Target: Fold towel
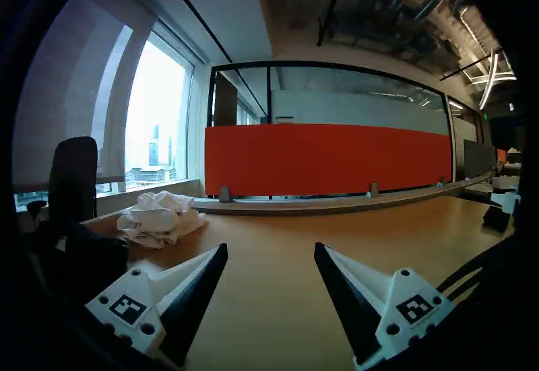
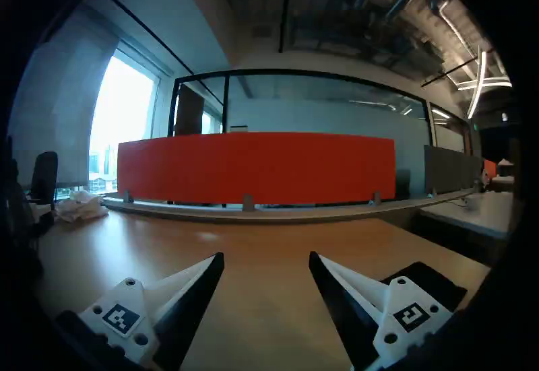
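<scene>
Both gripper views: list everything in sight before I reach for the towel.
towel: one, white, crumpled at the desk's far left
desk: one, light wood, foreground
divider: one, red, along the desk's far edge
chair: one, black, far left
flat pad: one, black, on the desk's right
left gripper: one, white and black, fingers open, empty
right gripper: one, white and black, fingers open, empty

daylight from blown-out window (image 1: 151, 122) | ceiling dim | desk (image 1: 290, 250) sheen | sharp focus | fisheye-bent edges
</scene>
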### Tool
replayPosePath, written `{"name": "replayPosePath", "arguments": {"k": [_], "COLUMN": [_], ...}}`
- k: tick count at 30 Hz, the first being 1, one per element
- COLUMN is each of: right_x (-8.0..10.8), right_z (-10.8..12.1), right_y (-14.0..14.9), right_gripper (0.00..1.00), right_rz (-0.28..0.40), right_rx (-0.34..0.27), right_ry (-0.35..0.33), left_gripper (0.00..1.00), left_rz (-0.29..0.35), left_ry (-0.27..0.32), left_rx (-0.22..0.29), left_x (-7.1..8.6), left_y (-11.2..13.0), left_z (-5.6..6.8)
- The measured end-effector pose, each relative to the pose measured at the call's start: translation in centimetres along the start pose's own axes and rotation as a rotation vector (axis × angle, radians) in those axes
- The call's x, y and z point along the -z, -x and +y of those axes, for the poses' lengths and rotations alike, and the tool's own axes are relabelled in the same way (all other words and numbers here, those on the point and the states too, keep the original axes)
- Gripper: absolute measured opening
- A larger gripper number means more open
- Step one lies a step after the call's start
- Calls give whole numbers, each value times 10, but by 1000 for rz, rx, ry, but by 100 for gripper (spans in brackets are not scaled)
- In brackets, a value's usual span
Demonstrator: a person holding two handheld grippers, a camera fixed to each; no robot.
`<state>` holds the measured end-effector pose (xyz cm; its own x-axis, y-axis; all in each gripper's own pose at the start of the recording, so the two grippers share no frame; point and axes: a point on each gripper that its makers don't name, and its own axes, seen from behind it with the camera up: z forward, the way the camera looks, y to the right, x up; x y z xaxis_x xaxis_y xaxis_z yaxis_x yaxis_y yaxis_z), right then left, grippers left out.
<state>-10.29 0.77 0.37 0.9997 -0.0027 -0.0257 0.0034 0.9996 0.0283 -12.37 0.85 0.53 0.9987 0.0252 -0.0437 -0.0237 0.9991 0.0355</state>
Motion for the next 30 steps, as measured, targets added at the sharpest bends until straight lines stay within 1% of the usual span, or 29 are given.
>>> {"name": "replayPosePath", "arguments": {"k": [30], "right_x": [0], "right_z": [-1], "right_y": [1], "right_gripper": [97], "right_rz": [0], "right_rx": [0], "right_ry": [0], "left_gripper": [95], "left_rz": [-1], "left_ry": [0], "left_rx": [0], "left_x": [0], "left_y": [-2], "left_z": [-1]}}
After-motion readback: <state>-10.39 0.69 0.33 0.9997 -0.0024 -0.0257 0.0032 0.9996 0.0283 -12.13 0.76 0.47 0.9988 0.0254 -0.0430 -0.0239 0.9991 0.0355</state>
